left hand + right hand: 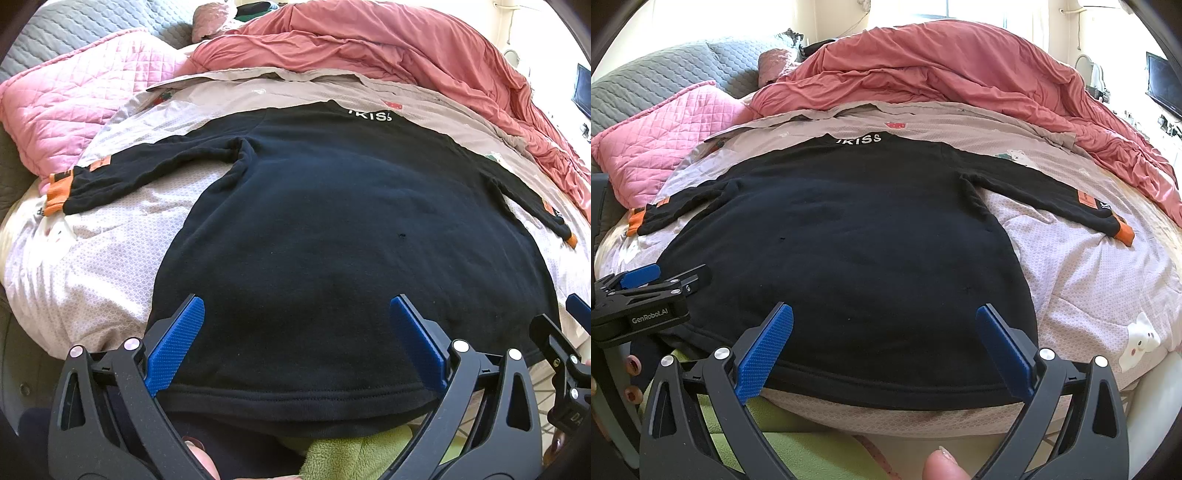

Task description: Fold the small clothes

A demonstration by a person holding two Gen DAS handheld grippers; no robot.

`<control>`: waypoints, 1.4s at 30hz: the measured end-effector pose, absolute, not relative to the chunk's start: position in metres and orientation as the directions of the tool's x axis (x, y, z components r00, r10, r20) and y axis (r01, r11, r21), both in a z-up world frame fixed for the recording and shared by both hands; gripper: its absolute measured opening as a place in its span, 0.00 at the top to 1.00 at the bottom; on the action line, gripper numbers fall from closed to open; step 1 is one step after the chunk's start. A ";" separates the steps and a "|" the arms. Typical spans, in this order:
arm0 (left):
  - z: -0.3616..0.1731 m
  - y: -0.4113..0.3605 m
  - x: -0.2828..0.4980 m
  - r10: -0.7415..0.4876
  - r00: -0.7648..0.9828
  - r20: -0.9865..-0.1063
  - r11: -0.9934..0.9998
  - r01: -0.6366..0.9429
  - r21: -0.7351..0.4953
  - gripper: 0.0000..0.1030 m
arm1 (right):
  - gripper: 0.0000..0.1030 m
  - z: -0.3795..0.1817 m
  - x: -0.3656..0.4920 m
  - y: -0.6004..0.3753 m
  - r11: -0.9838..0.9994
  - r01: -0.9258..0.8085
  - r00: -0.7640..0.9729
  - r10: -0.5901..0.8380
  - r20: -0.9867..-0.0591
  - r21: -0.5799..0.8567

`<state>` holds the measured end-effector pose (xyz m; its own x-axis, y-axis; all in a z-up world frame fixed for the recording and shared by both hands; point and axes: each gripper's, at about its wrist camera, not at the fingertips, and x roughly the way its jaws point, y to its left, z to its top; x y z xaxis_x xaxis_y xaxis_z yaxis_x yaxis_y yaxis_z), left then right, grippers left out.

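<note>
Both tools (297,314) (884,321) wide open, empty, over sweater (332,221) hem; sheet (1089,277) free w/ room right.

Sweatshirt (332,221) front hidden — lies face down; collar lettering (370,116) partly cut off — unreadable in left view.

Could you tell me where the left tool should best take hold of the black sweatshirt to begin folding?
Probably the hem's left corner, approached from the near bed edge: the black sweatshirt lies flat, and the open left tool already straddles that hem.
</note>
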<state>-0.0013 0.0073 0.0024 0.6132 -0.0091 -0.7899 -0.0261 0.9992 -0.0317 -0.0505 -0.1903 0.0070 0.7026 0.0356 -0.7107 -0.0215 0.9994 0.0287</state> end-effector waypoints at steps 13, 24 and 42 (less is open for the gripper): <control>0.002 0.007 -0.001 -0.010 0.613 -0.790 0.999 -0.025 -0.031 0.09 | 0.04 0.008 -0.049 -0.193 0.999 -0.018 0.705 0.038 -0.708 0.035; 0.005 -0.003 0.008 -0.021 0.608 -0.794 1.000 0.002 -0.025 0.09 | 0.04 0.017 -0.036 -0.204 1.000 0.010 0.728 0.003 -0.685 0.014; 0.037 -0.017 0.059 0.016 0.641 -0.767 1.000 -0.029 -0.003 0.08 | 0.04 0.029 0.006 -0.252 0.994 0.104 0.762 -0.050 -0.646 0.045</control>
